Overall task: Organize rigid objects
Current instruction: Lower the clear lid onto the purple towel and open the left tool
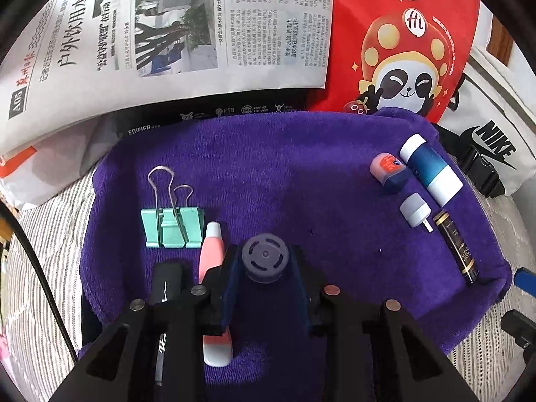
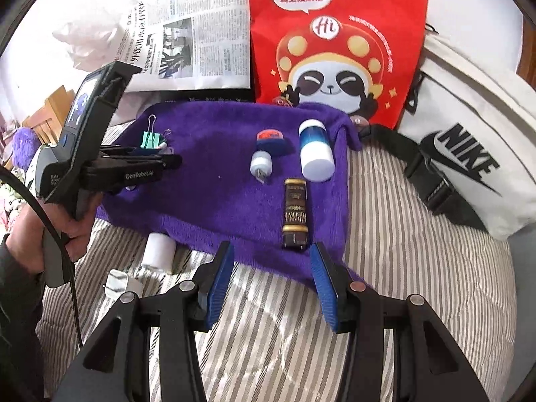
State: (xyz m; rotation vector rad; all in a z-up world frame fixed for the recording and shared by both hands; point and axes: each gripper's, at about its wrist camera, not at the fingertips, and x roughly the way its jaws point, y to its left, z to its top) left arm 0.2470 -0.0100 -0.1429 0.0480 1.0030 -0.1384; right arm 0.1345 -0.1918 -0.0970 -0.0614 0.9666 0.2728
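Left hand-held gripper (image 1: 264, 264) gripping grey cap (image 1: 265, 257) over purple towel (image 1: 301, 174), beside pink tube (image 1: 211, 251) & green clip (image 1: 172, 227); poss. touching cloth. Right hand-held gripper (image 2: 271, 281) hanging open, empty, over striped bed (image 2: 402, 251).

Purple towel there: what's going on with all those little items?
A person is laying small items out on the purple towel. The left tool holds a grey round cap just above it, beside a pink tube and a green binder clip. The right tool hangs open and empty near a dark bottle.
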